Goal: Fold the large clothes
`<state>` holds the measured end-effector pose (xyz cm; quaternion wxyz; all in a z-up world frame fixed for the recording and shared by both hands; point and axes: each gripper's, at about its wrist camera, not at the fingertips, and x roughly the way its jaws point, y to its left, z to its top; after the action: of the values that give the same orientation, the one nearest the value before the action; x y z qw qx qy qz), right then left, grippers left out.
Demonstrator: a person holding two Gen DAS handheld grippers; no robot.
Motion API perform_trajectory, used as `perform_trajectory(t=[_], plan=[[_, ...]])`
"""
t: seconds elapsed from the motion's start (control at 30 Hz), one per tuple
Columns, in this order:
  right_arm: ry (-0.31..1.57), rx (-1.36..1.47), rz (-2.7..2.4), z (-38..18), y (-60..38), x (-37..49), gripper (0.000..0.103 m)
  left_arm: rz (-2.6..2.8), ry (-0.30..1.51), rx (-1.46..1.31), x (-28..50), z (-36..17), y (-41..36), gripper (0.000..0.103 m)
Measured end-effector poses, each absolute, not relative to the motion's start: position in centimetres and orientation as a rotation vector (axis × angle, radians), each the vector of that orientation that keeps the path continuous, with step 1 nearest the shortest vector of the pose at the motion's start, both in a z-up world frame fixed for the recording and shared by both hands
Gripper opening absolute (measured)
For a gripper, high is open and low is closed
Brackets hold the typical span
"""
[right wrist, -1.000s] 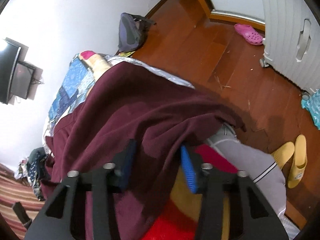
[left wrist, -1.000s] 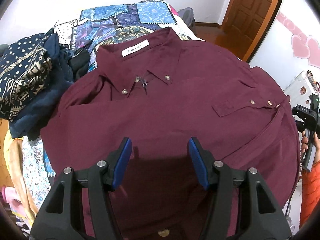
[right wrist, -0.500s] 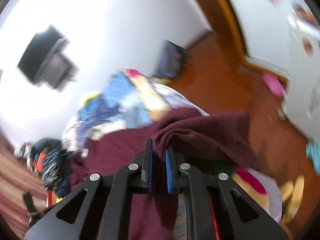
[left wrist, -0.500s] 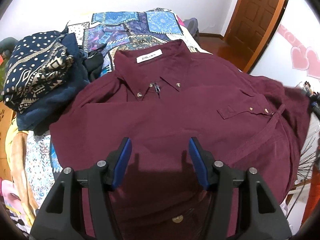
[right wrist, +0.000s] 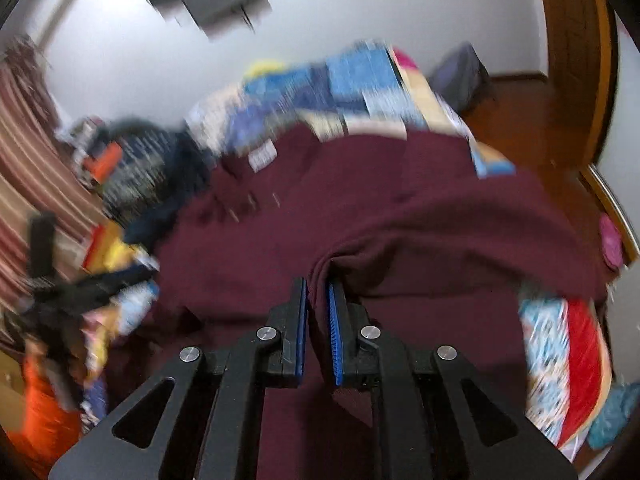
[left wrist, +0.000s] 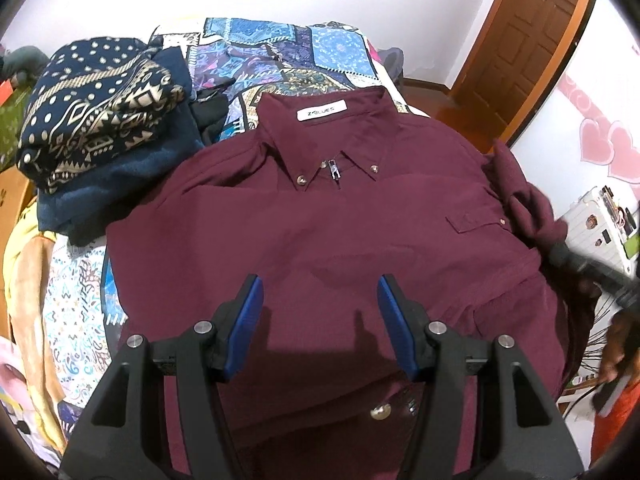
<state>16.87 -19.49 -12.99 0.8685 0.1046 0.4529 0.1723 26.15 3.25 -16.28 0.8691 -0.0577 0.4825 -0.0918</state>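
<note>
A large maroon button-down shirt (left wrist: 304, 232) lies front up on the bed, collar and white label toward the far side. My left gripper (left wrist: 318, 292) hovers open above its lower front, with nothing between the blue pads. In the right wrist view my right gripper (right wrist: 318, 284) is shut on a bunched fold of the shirt (right wrist: 400, 216), lifted above the spread cloth. In the left wrist view that raised fold (left wrist: 520, 200) stands up at the shirt's right edge, with the right gripper's black body (left wrist: 580, 264) blurred beside it.
A stack of folded navy patterned clothes (left wrist: 96, 112) sits left of the shirt on the patchwork bedspread (left wrist: 288, 60). A wooden door (left wrist: 532, 36) and wooden floor lie beyond the bed's right side. A person's orange sleeve (left wrist: 612, 432) shows at the lower right.
My right gripper closed on the shirt's right edge, lifted it and swung it in over the shirt while rolling. The left gripper drew back a little, still open.
</note>
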Motion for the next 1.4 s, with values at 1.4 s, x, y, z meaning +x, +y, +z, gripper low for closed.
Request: perform_trajectory(t=[1.4], plan=[[0.932, 0.957, -0.066, -20.1, -37.9, 18.4, 0.052, -0.112, 1.013, -0.15, 28.5, -16.6, 3.0, 0.058]])
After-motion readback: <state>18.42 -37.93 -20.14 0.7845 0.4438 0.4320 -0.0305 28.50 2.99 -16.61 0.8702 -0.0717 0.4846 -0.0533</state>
